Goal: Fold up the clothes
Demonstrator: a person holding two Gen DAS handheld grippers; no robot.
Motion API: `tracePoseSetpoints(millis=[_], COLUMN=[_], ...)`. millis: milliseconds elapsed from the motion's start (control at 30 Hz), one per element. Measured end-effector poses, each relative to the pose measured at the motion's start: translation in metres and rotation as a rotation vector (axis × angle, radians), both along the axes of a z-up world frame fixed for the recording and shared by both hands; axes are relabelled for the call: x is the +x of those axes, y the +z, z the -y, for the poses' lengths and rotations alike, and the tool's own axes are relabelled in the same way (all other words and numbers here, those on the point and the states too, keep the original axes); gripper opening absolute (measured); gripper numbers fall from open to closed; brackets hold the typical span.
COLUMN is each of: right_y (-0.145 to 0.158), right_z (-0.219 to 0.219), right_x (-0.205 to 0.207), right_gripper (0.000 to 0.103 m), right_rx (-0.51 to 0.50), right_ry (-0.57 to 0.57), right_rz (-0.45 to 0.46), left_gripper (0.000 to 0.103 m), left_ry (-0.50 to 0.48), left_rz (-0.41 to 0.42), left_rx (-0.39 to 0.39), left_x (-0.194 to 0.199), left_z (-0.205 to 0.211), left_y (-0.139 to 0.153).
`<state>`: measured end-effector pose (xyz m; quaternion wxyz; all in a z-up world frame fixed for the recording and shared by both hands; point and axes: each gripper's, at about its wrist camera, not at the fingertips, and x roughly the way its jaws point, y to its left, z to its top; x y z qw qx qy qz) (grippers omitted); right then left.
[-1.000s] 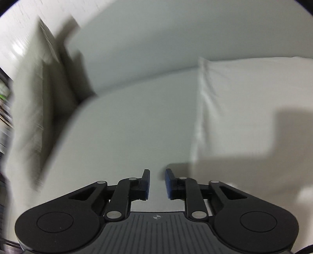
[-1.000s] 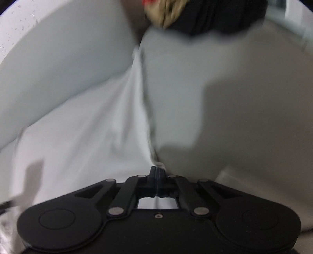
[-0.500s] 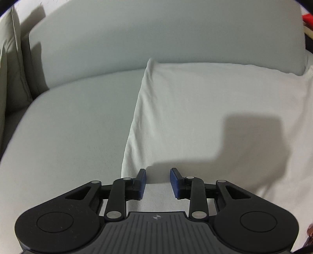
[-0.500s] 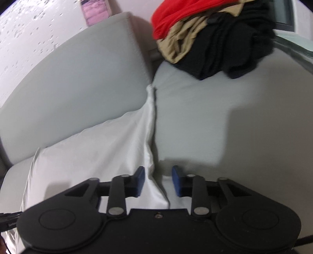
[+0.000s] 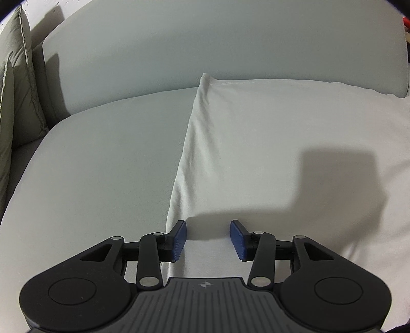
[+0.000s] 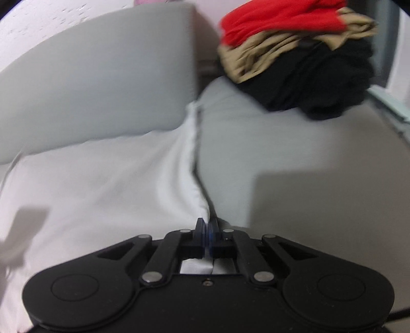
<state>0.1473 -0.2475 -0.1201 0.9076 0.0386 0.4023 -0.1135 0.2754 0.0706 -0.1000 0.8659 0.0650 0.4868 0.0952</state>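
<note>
One white garment (image 5: 282,143) lies flat on the grey sofa (image 5: 102,166), and three more, red (image 6: 279,18), tan (image 6: 258,56) and black (image 6: 320,84), sit piled at its far end. The left gripper (image 5: 208,239) hangs over the near left corner, jaws opening, pads clear of the cloth. The right gripper (image 6: 207,234) is pinched tight on the near right corner.

Bare grey seat cushion (image 5: 107,164) left of the white garment (image 5: 282,143) is open for passage; travel beyond is blocked by the backrest (image 5: 205,43); far left is closed off by a quilted pillow (image 5: 18,84); far right corner is occupied by a clothes pile (image 6: 299,59).
</note>
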Motion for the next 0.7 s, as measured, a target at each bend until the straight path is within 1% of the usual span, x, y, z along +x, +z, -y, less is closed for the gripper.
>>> tracePoseSetpoints(millis=[67, 167, 200, 233, 300, 333, 367, 400, 467, 500, 533, 567, 633, 700], right_y=[0.002, -0.003, -0.001, 0.000, 0.011, 0.018, 0.025, 0.034, 0.049, 0.052, 0.052, 0.046, 0.028, 0.007], right_z=[0.000, -0.009, -0.011, -0.011, -0.002, 0.003, 0.008, 0.012, 0.010, 0.007, 0.002, -0.003, -0.014, -0.029], right_x=[-0.001, 0.003, 0.004, 0.004, -0.003, -0.007, -0.012, -0.019, -0.034, -0.038, -0.039, -0.036, -0.024, -0.013], right_gripper=[0.001, 0.001, 0.001, 0.002, 0.007, 0.017, 0.031, 0.035, 0.035, 0.035, 0.030, 0.026, 0.026, 0.026], right_rx=[-0.030, -0.090, -0.096, -0.087, 0.010, 0.067, 0.123, 0.177, 0.260, 0.296, 0.336, 0.389, 0.512, 0.568], right_ry=[-0.026, -0.019, -0.017, -0.018, -0.033, -0.041, -0.050, -0.048, -0.015, 0.004, 0.028, 0.050, 0.080, 0.115], right_rz=[-0.009, -0.033, -0.037, -0.038, 0.006, 0.033, 0.060, 0.104, 0.186, 0.212, 0.219, 0.203, 0.145, 0.064], left_gripper=[0.045, 0.046, 0.046, 0.044, 0.038, 0.038, 0.038, 0.038, 0.038, 0.039, 0.039, 0.039, 0.038, 0.038], left_ry=[-0.005, -0.013, -0.011, -0.001, 0.013, 0.001, -0.024, -0.055, -0.122, -0.159, -0.192, -0.213, -0.224, -0.223], left_rz=[0.001, 0.005, 0.006, 0.007, 0.028, 0.061, 0.097, 0.127, 0.177, 0.174, 0.166, 0.141, 0.076, 0.030], left_rx=[0.011, 0.031, 0.038, 0.047, 0.053, 0.032, 0.001, -0.034, -0.121, -0.174, -0.225, -0.264, -0.306, -0.325], left_x=[0.000, -0.001, -0.002, -0.003, -0.008, -0.014, -0.020, -0.026, -0.034, -0.035, -0.035, -0.033, -0.027, -0.022], left_z=[0.001, 0.002, 0.002, 0.002, 0.002, 0.002, 0.003, 0.005, 0.011, 0.015, 0.019, 0.024, 0.034, 0.040], left_y=[0.000, 0.000, 0.002, 0.005, 0.018, 0.028, 0.038, 0.047, 0.059, 0.059, 0.058, 0.052, 0.034, 0.015])
